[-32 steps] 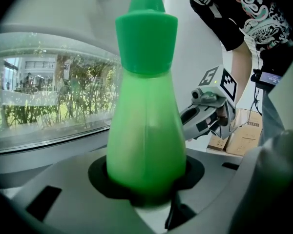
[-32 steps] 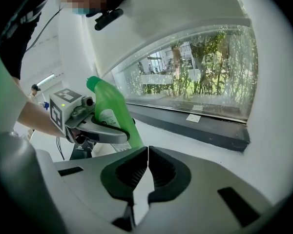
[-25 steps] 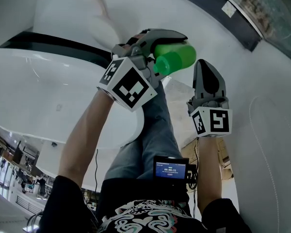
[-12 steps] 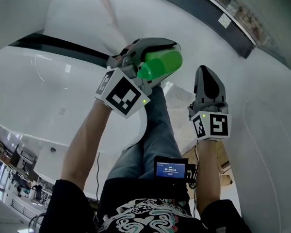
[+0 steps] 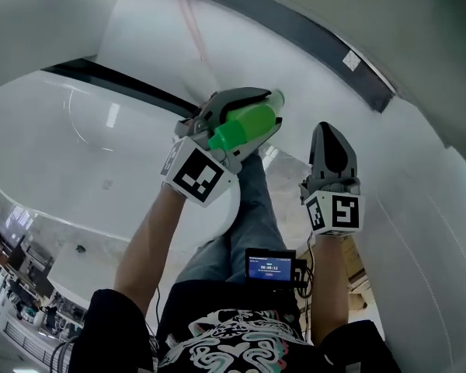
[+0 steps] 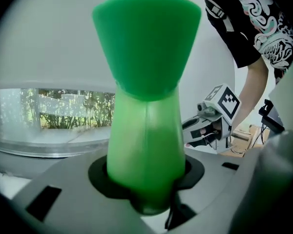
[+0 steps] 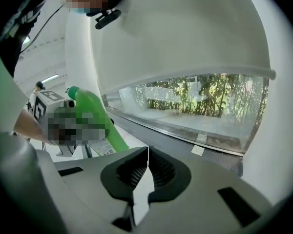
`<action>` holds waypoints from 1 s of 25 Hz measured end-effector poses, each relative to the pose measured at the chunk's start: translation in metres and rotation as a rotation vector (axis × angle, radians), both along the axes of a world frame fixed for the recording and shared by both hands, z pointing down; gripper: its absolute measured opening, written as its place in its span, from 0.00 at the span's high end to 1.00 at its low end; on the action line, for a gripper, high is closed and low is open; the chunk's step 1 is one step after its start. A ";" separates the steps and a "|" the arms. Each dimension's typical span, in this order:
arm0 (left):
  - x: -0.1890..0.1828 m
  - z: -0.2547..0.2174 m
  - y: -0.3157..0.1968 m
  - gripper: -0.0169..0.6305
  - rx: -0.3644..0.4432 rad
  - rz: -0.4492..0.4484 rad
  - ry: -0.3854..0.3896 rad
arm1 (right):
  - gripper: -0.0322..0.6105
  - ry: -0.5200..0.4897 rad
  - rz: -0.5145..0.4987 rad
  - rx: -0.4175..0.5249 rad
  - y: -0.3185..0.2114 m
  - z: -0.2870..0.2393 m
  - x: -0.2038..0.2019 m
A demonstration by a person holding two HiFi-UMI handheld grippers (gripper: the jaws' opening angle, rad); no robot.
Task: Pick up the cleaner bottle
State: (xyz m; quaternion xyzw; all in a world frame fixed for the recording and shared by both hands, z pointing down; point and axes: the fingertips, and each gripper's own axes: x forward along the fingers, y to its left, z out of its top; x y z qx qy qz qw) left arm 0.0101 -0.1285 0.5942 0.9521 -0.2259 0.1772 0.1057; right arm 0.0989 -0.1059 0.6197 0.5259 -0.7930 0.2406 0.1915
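Note:
My left gripper is shut on the green cleaner bottle, held up in the air in front of the person. In the left gripper view the bottle fills the middle, clamped in the round notch of the jaws, its wide part toward the camera. My right gripper hangs to the right of the bottle, apart from it, jaws closed with nothing between them. In the right gripper view the pads meet along a thin seam, and the bottle shows at the left.
A white curved surface with a dark band spreads at the left. A white wall runs along the right. A window ledge with greenery behind lies ahead. A small screen hangs at the person's waist.
Both grippers have risen and drifted; the left one carried the green bottle up with it and tilted somewhat. Neither grip has changed.

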 end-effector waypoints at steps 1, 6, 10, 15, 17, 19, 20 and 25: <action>-0.002 -0.005 0.001 0.68 0.005 -0.010 0.001 | 0.90 0.002 -0.002 0.006 -0.001 -0.005 -0.001; -0.007 -0.028 0.005 0.69 0.011 -0.018 0.014 | 0.90 0.004 -0.011 0.021 0.000 -0.027 -0.005; -0.010 -0.044 0.007 0.69 0.011 -0.024 0.017 | 0.90 0.003 -0.012 0.027 0.003 -0.042 -0.008; -0.013 -0.070 0.007 0.69 0.014 -0.038 0.021 | 0.90 -0.005 -0.013 0.047 0.004 -0.067 -0.013; -0.012 -0.083 0.008 0.69 0.020 -0.042 0.025 | 0.90 -0.008 -0.005 0.059 0.004 -0.079 -0.012; -0.011 -0.097 0.011 0.69 0.023 -0.048 0.030 | 0.90 -0.011 0.007 0.076 0.004 -0.094 -0.010; -0.011 -0.105 0.013 0.69 0.028 -0.051 0.031 | 0.90 -0.011 0.012 0.086 0.004 -0.102 -0.010; -0.014 -0.142 0.023 0.69 0.070 -0.040 0.007 | 0.90 -0.014 0.017 0.141 0.009 -0.143 -0.010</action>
